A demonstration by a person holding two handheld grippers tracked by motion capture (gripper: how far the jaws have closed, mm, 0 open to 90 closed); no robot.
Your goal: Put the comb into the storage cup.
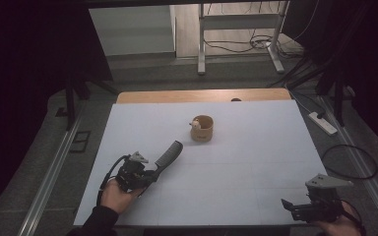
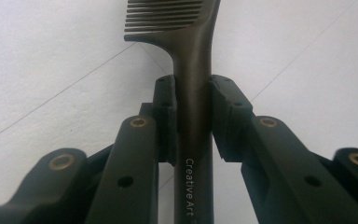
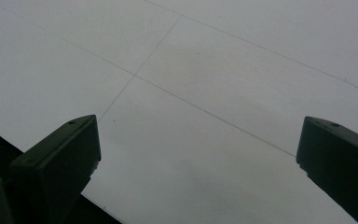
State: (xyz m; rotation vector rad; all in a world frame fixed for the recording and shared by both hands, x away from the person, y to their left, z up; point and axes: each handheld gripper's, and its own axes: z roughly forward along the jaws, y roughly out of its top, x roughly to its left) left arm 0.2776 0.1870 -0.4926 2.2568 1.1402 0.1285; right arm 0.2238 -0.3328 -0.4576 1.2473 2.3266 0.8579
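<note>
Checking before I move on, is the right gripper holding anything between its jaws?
No, the right gripper has its jaws spread wide apart over the bare white table.

Dark comb (image 1: 169,154) and wooden cup (image 1: 202,128) on the white table (image 1: 256,162).
Comb's handle is clamped, teeth angled toward the upright cup.

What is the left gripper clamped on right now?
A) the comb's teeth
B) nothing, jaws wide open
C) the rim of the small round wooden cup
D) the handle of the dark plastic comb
D. In the left gripper view the left gripper has both jaws pressed against the handle of the dark plastic comb, with the teeth beyond the jaws; in the high view the small round wooden cup stands apart, farther up the table.
</note>
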